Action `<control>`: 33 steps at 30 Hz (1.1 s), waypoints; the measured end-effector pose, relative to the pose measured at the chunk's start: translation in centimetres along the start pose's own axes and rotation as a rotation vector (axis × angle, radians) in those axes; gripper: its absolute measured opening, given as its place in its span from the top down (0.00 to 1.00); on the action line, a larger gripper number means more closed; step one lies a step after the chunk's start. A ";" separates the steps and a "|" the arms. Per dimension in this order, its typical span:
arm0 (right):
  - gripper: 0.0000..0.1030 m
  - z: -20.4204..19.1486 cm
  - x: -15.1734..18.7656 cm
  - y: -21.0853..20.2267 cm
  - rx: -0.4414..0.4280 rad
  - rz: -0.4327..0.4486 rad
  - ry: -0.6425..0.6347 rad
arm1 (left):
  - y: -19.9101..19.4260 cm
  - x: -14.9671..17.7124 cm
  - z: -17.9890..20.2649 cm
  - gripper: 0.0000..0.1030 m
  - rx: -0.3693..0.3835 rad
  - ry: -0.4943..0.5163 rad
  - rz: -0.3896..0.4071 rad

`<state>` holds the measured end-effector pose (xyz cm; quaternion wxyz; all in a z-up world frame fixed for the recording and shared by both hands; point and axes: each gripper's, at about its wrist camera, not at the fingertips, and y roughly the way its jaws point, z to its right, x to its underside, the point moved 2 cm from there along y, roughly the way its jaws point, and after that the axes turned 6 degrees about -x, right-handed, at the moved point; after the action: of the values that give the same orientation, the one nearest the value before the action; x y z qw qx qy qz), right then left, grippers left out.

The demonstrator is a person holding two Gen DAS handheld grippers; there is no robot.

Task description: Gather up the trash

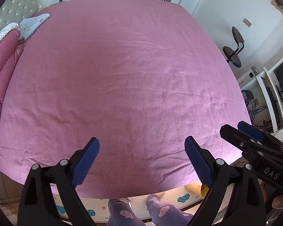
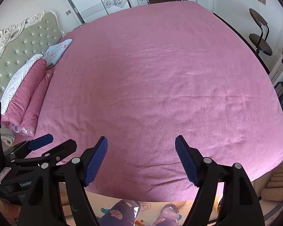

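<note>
Both views are bright and evenly lit by soft daylight, and the pink sheet (image 1: 126,71) ahead of the fingers shows only faint crease shadows. Strong fisheye distortion bulges the bed and bends the walls toward dark vignetted corners. Focus is sharp with no motion blur. Glare washes out the floor mat (image 2: 103,205) below the fingers.

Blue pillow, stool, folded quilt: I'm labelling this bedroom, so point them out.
Blue pillow (image 2: 57,51): right wrist view, middle of its top.
Stool (image 2: 260,46): right wrist view, round seat.
Folded quilt (image 2: 27,96): right wrist view, pink upper fold.
</note>
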<state>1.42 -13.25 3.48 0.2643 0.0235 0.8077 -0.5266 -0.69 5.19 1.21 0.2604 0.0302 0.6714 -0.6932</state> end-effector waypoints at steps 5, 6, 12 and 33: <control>0.25 -1.1 0.2 -1.5 0.012 0.017 -0.031 | -2.2 0.4 -1.2 0.08 -0.006 -0.022 0.017; 0.25 -1.2 0.3 -1.6 0.011 0.019 -0.034 | -2.5 0.5 -1.3 0.08 -0.002 -0.029 0.021; 0.25 -1.9 1.0 -2.2 0.010 0.014 -0.042 | -3.9 1.5 -2.2 0.08 -0.017 -0.054 0.052; 0.24 -2.4 1.5 -2.0 0.006 -0.022 -0.036 | -3.6 1.5 -3.6 0.05 0.013 -0.085 0.019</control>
<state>-1.42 -12.40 5.20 0.2728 0.0059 0.8014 -0.5323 -4.59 8.00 3.57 0.2950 0.0091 0.6549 -0.6957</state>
